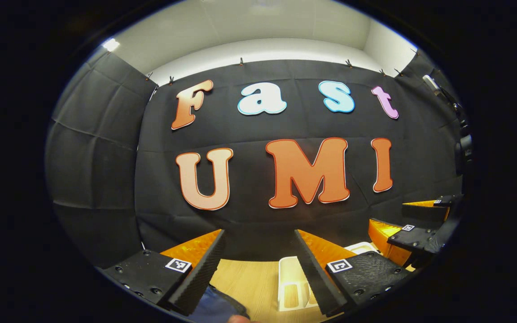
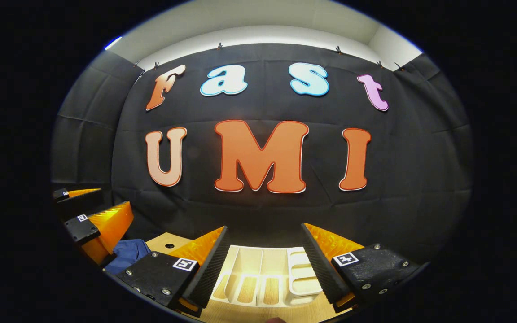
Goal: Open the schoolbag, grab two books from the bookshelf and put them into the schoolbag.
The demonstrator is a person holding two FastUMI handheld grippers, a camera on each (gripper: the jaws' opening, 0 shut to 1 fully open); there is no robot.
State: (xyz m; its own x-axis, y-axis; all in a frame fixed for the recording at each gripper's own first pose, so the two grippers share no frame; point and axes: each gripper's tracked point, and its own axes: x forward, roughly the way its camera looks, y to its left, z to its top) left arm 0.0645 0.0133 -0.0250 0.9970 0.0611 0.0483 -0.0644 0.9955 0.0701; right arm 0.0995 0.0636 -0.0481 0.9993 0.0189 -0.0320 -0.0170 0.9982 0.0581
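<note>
Both tools are raised and level, facing the booth wall, with the task's things low at the bottom of each view. The left tool (image 1: pixel 258 264) stands wide and holds nothing; below and just left of its line lies a patch of dark blue fabric (image 1: pixel 216 307), probably the schoolbag, though so little of it shows that I cannot be sure. The same blue fabric (image 2: pixel 128 253) appears in the right gripper view, under the far tool. The right tool (image 2: pixel 265 262) is also spread wide and empty. Straight ahead of it and below, on the wooden desk (image 2: pixel 164 242), stands the white bookshelf (image 2: pixel 267 276), its slots running away from the tool; no books can be made out in it. In my judgement, the left hand is nearer the bag for opening it, the right nearer the shelf.
</note>
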